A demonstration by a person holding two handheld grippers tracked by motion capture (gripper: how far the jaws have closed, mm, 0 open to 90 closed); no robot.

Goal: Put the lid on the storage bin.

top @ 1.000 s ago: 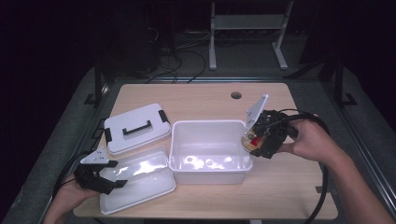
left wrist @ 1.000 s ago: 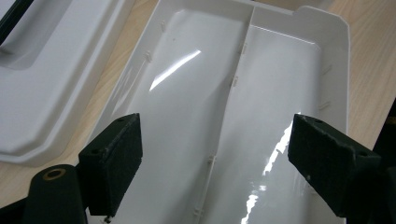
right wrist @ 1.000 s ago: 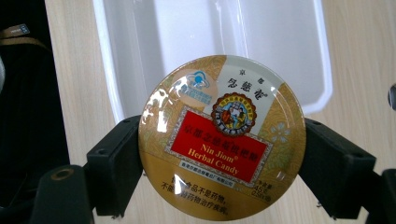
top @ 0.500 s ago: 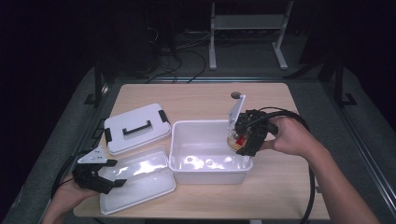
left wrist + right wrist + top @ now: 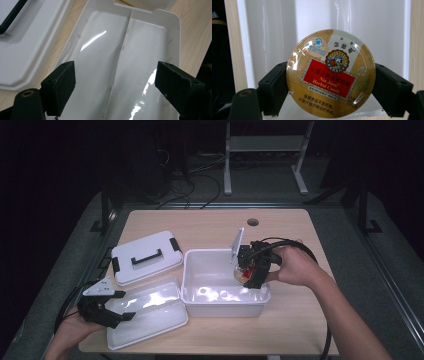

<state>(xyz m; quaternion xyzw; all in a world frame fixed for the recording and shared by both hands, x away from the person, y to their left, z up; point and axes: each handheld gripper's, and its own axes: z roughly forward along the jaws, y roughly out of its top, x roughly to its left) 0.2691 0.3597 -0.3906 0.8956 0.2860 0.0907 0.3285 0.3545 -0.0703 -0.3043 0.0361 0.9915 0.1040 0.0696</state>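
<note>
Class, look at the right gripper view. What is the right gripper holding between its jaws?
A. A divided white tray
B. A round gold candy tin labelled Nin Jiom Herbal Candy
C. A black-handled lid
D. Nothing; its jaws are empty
B. The right gripper has its black jaws pressed against both sides of the round candy tin, held over the white bin.

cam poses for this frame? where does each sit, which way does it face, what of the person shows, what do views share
High view: above the person's side, facing forward and down on table; both forearms, left gripper, right gripper.
Left gripper view: on that gripper, facing the tray; open jaws.
Right gripper view: facing down into the bin; jaws clamp candy tin.
Shared: the tin over the bin.
</note>
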